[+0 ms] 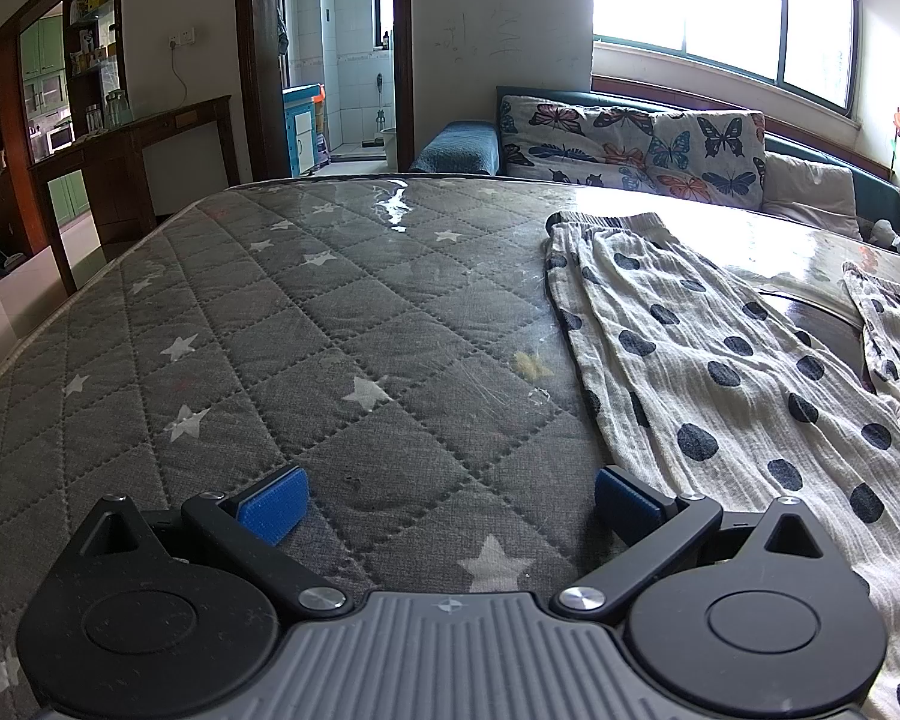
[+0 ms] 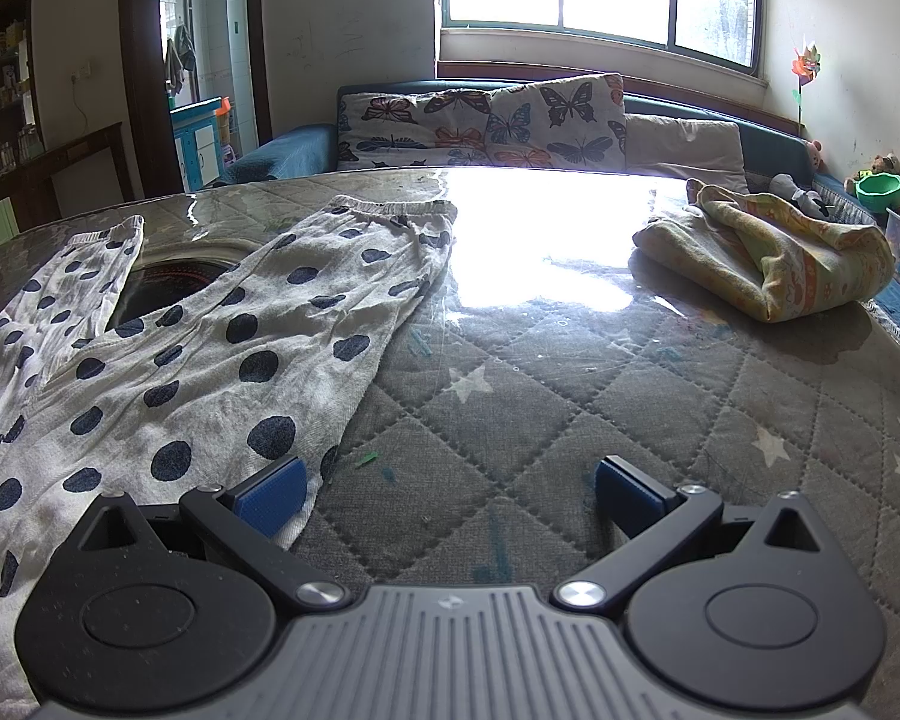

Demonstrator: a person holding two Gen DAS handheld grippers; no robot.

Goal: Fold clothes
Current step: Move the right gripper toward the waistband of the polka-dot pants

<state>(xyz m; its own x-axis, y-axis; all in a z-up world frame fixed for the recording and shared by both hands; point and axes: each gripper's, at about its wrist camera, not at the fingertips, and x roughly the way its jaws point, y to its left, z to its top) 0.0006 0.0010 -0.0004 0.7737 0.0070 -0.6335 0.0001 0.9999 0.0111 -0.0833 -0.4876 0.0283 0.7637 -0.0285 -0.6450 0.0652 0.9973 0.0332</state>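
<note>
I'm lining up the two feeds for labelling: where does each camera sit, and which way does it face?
Left wrist: on the left gripper, low over the grey star-quilted mattress, facing the window wall; open jaws show; white navy-dotted trousers lie right.
Right wrist: on the right gripper, facing the same way; open jaws show; trousers left, folded yellow patterned blanket far right.
Shared: mattress, trousers, butterfly-print cushions.

My left gripper (image 1: 447, 507) and right gripper (image 2: 447, 495) look identical: matte black linkage arms on round black hubs, silver pivot screws, a ribbed grey housing with a small crosshair mark, and ridged blue pads (image 2: 270, 495) on my fingertips (the black hubs look dusty).
</note>
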